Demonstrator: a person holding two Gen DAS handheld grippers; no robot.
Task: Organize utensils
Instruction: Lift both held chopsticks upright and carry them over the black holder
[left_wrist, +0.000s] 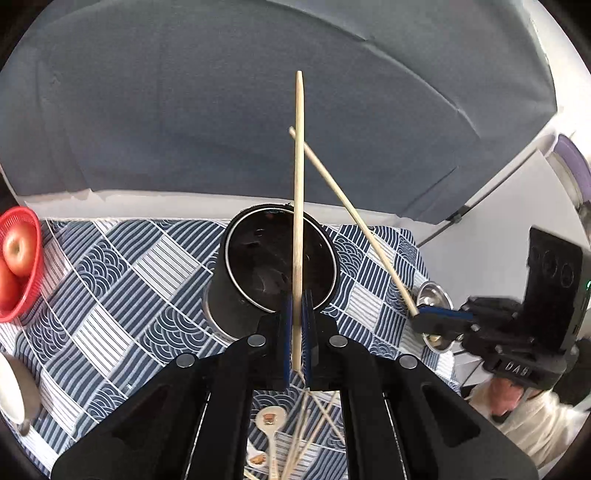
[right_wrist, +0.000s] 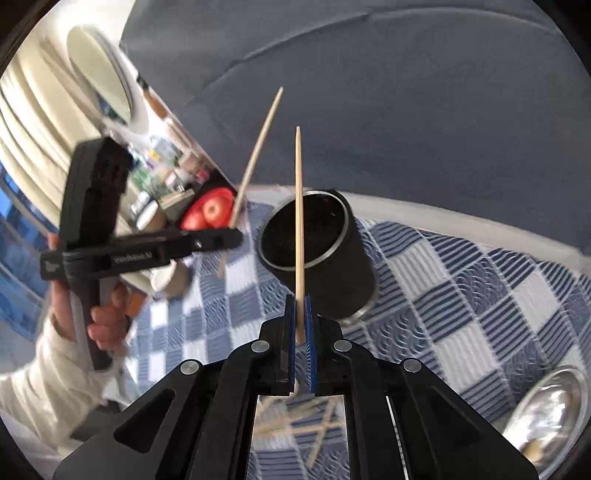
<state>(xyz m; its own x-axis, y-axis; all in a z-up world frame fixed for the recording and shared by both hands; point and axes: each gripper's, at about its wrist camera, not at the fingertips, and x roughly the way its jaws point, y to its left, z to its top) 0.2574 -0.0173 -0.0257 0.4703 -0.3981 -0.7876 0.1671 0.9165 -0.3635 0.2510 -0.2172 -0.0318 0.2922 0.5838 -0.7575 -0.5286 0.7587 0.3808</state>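
Left wrist view first: my left gripper (left_wrist: 296, 332) sits at lower centre with its blue pads (left_wrist: 286, 332) pinched tight on one wooden chopstick (left_wrist: 298, 184), which runs straight up the middle of the frame and crosses in front of the black cup (left_wrist: 229, 295). That cup stands on the blue-and-white patterned tablecloth (left_wrist: 122, 280) just above the fingertips, its dark mouth facing me. At the right edge I see my right gripper (left_wrist: 421, 315), closed on a second chopstick (left_wrist: 351, 218) that slants up toward the centre and crosses the first one. A small steel bowl (left_wrist: 432, 291) lies behind that gripper. A red basket (left_wrist: 33, 258) with apples rests at the far left. Loose chopsticks (left_wrist: 314, 435) and a pale spoon (left_wrist: 271, 424) lie at the bottom, seen between the gripper arms.

Right wrist view: my right gripper (right_wrist: 300, 332) clamps its chopstick (right_wrist: 298, 229) upright at centre, the black cup (right_wrist: 332, 266) just beyond it. My left gripper (right_wrist: 234, 232), held by a hand (right_wrist: 99, 325) in a cream sleeve, sits at left, blurred, with its chopstick (right_wrist: 258, 147) tilted up and right.
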